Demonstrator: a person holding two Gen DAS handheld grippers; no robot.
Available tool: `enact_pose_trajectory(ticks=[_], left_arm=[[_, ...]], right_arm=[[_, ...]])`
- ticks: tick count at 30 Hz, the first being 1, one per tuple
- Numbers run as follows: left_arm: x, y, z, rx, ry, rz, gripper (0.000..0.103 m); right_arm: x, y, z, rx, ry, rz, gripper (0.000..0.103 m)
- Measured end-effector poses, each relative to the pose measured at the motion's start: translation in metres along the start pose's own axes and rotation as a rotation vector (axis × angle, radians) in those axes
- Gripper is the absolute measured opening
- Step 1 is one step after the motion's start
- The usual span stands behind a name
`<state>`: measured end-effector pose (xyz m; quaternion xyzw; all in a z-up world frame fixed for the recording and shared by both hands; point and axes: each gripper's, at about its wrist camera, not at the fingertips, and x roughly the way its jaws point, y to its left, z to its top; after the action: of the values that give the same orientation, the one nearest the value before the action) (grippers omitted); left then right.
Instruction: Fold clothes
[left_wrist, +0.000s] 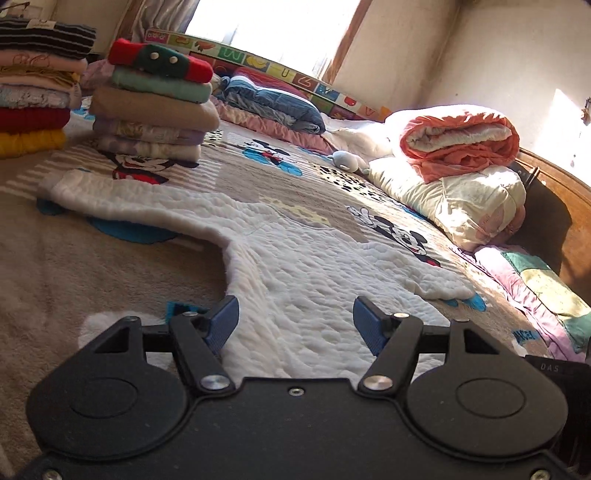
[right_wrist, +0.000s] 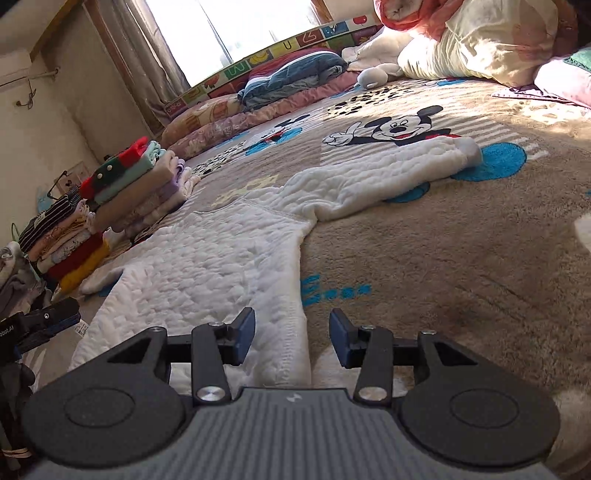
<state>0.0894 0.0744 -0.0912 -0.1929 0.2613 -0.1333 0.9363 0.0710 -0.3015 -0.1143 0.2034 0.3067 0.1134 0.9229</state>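
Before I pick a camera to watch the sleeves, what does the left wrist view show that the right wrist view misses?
Left only: the white garment's left sleeve along its whole length, and the wooden bed frame.
Right only: the right sleeve with its cuff, and the left gripper at the frame edge.
Both: the garment's body and two folded stacks.

Bright window (left_wrist: 273, 26) with pale curtain (right_wrist: 162, 62), cream walls (left_wrist: 517, 55), wooden headboard (left_wrist: 554, 206), bed under cartoon-mouse blanket (right_wrist: 461, 258), alphabet mat (left_wrist: 295, 70) along wall, sunlight patches on bedding.
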Motion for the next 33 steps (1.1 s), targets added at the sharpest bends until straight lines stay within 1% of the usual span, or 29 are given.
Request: enact_pose_trajectory(ticks=[2,6,8,9,10,11,12,13,15,16,18,21,22,24,25,27,30,33], left_arm=[[-0.005,0.004,-0.004,-0.041,0.016,0.004,0.068],[-0.005,0.008,-0.012,-0.090,0.043,0.002,0.068],[-0.004,0.009,-0.016,-0.109,0.055,0.000,0.068],[-0.003,0.010,-0.018,-0.119,0.062,-0.001,0.066],[-0.002,0.011,-0.020,-0.129,0.068,-0.002,0.060],[-0.002,0.012,-0.022,-0.139,0.074,-0.003,0.047],[-0.001,0.012,-0.024,-0.149,0.081,-0.004,0.040],[0.000,0.013,-0.026,-0.159,0.087,-0.005,0.034],[0.001,0.015,-0.030,-0.178,0.100,-0.007,0.021],[0.000,0.020,-0.030,-0.232,0.103,-0.037,0.016],[-0.002,0.032,-0.033,-0.348,0.104,-0.084,0.012],[-0.005,0.051,-0.037,-0.523,0.104,-0.154,0.009],[-0.006,0.057,-0.038,-0.582,0.104,-0.177,0.009],[-0.008,0.064,-0.042,-0.646,0.114,-0.178,0.008],[-0.009,0.068,-0.044,-0.674,0.118,-0.180,0.008],[-0.010,0.071,-0.046,-0.695,0.123,-0.167,0.007],[-0.011,0.076,-0.047,-0.724,0.130,-0.145,0.007],[-0.012,0.082,-0.048,-0.755,0.138,-0.122,0.007]], right_arm=[[-0.013,0.009,-0.014,-0.043,-0.038,-0.021,0.050],[-0.017,0.029,-0.024,-0.145,-0.088,-0.076,0.051],[-0.006,0.028,-0.024,-0.139,-0.059,-0.086,0.049],[0.002,0.027,-0.024,-0.135,-0.029,-0.099,0.044],[0.008,0.025,-0.026,-0.129,-0.020,-0.103,0.032],[0.012,0.023,-0.029,-0.119,-0.014,-0.104,0.030],[0.013,0.020,-0.030,-0.072,-0.020,-0.088,0.024],[0.012,0.010,-0.029,0.043,-0.026,-0.034,0.014],[0.010,-0.015,-0.033,0.371,-0.057,0.140,0.013],[0.010,-0.027,-0.035,0.538,-0.076,0.230,0.013],[0.012,-0.046,-0.051,0.902,-0.150,0.443,0.013],[0.022,-0.052,-0.074,1.151,-0.195,0.605,0.012],[0.024,-0.052,-0.079,1.155,-0.183,0.587,0.012],[0.027,-0.052,-0.087,1.164,-0.159,0.552,0.012],[0.028,-0.052,-0.092,1.168,-0.147,0.534,0.007],[0.031,-0.052,-0.100,1.176,-0.122,0.499,0.007],[0.036,-0.053,-0.112,1.184,-0.087,0.446,0.010],[0.031,-0.052,-0.107,1.129,-0.064,0.411,0.011]])
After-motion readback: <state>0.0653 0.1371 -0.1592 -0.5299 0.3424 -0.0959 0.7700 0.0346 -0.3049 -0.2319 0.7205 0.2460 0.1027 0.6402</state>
